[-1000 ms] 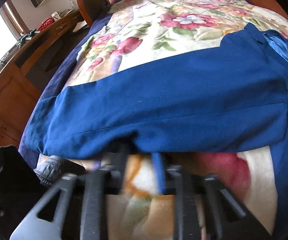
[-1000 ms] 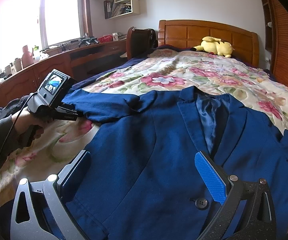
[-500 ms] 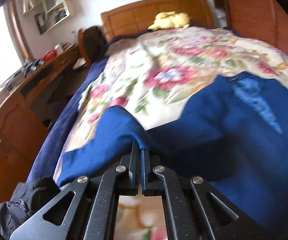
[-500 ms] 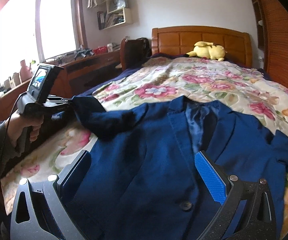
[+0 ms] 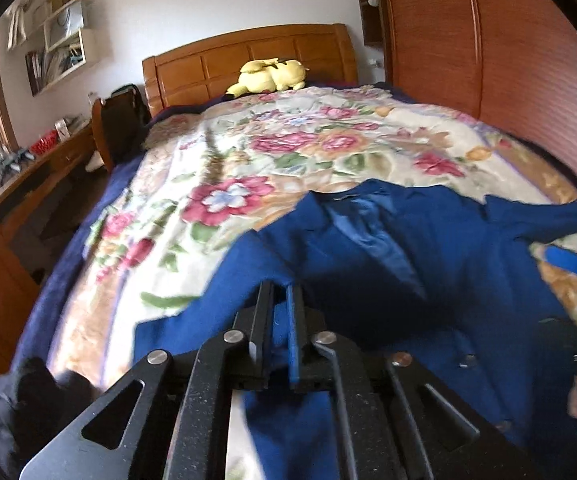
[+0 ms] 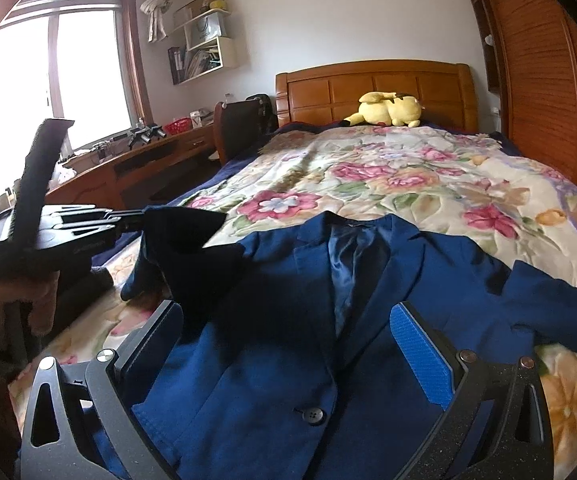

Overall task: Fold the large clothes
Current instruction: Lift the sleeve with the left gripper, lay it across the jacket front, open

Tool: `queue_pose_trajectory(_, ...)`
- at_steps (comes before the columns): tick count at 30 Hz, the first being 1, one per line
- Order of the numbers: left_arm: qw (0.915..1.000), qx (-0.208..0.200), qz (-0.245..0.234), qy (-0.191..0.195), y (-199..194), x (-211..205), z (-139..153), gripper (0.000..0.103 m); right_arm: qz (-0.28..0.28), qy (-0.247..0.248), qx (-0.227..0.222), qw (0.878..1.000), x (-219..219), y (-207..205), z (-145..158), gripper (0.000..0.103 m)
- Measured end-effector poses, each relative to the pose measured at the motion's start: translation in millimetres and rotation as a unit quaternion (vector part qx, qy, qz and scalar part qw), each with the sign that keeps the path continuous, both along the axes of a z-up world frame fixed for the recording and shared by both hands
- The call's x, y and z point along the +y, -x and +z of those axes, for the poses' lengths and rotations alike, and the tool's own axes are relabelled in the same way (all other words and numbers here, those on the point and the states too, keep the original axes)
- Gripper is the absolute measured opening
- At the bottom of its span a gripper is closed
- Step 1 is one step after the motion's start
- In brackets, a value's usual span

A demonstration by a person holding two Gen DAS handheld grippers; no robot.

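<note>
Between the opening left tongs [image 5: 277, 300], a lifted jacket sleeve [image 6: 180, 236]

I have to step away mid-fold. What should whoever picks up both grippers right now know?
Left gripper: it has the jacket's sleeve lifted off the bed; its jaws are opening, cloth between them, so the sleeve may be about to drop.
Right gripper: open, holding nothing, low over the jacket front.
Jacket: front up on the flowered blanket, collar toward the headboard, one button visible on the front, other sleeve spread out to the side.
Done: one sleeve raised toward the body.
Left: lay that sleeve across the front, fold the other sleeve in, fold the body.
</note>
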State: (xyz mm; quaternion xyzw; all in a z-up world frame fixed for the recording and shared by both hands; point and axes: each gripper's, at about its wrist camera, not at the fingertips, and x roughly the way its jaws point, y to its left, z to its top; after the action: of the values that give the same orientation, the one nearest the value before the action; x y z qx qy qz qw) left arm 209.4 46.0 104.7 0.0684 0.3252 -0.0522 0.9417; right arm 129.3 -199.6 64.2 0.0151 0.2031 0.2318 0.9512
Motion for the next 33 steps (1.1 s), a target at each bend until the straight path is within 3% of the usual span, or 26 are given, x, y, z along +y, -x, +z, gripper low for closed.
queue_pose_trajectory(2, 0.9999, -0.014, -0.004, 0.006, 11.1, -1.7, -0.4, 0.04, 0.004, 0.001, 0.003, 1.0, 2.5, -0.8, -1.1, 0.103)
queue_pose_trajectory(4, 0.9995, -0.027, -0.009, 0.011, 24.1, 0.3, -0.6, 0.043, 0.007, 0.001, 0.006, 1.0, 3.0, -0.6, 0.3, 0.103)
queue_pose_trajectory(8, 0.9992, -0.035, -0.012, 0.018, 43.4, 6.7, -4.5, 0.071, 0.011, 0.006, 0.008, 1.0, 8.3, -2.6, -0.9, 0.103)
queue_pose_trajectory(9, 0.999, -0.039, -0.01, 0.021, 50.0, 11.1, -5.4, 0.074, 0.011, 0.006, 0.009, 1.0, 5.1, -2.0, 2.1, 0.103)
queue_pose_trajectory(13, 0.9985, -0.049, 0.007, 0.025, 72.1, 27.0, -12.7, 0.081, 0.013, 0.009, 0.011, 1.0, 3.5, -3.8, 2.3, 0.103)
queue_pose_trajectory(25, 0.9977, -0.05, 0.023, 0.039, 113.1, 53.9, -40.1, 0.084, 0.023, 0.028, 0.026, 0.999, 13.3, -12.9, -9.3, 0.103)
queue_pose_trajectory(33, 0.9961, -0.048, 0.065, 0.036, 129.8, 77.7, -68.1, 0.084, 0.021, 0.056, 0.035, 0.998, 25.7, -20.0, -18.1, 0.103)
